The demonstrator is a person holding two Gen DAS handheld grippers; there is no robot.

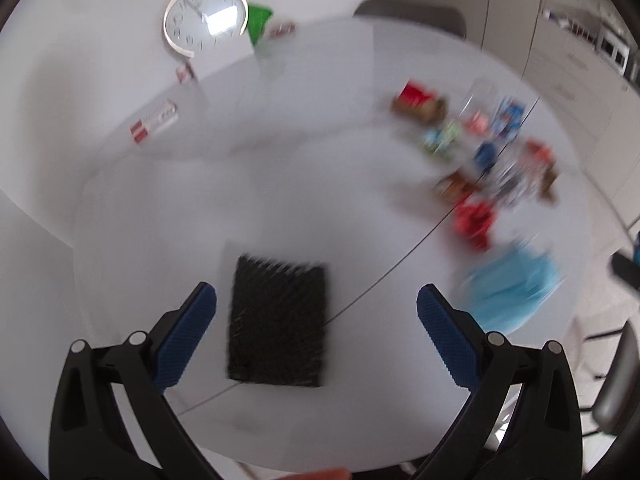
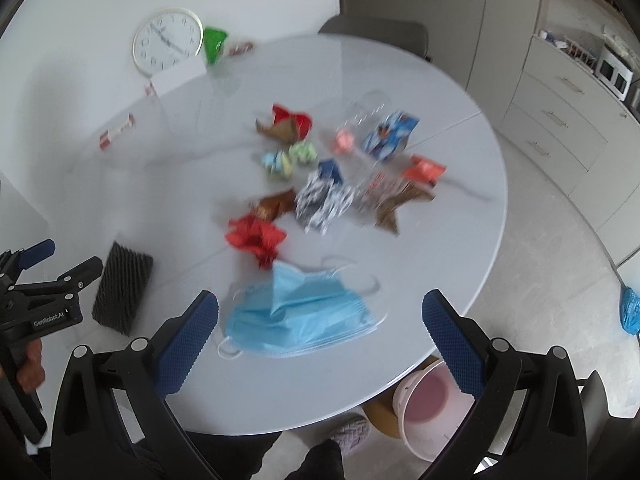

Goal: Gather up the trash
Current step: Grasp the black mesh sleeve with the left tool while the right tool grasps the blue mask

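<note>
A round white table (image 2: 440, 92) holds scattered trash: a blue face mask (image 2: 304, 316), red crumpled wrappers (image 2: 256, 238), brown, blue and patterned wrappers (image 2: 324, 200). A black ridged foam pad (image 1: 278, 324) lies near the table's front left; it also shows in the right wrist view (image 2: 122, 288). My left gripper (image 1: 316, 308) is open and empty, hovering over the pad. My right gripper (image 2: 320, 316) is open and empty, above the mask. The mask (image 1: 512, 288) and the wrappers (image 1: 476, 216) lie blurred to the right in the left wrist view.
A pink bucket (image 2: 424, 404) stands on the floor under the table's near right edge. A wall clock (image 2: 168, 40), a green bag (image 2: 214, 44) and a red-white box (image 2: 118, 132) sit at the far left. Cabinets (image 2: 560, 120) stand to the right.
</note>
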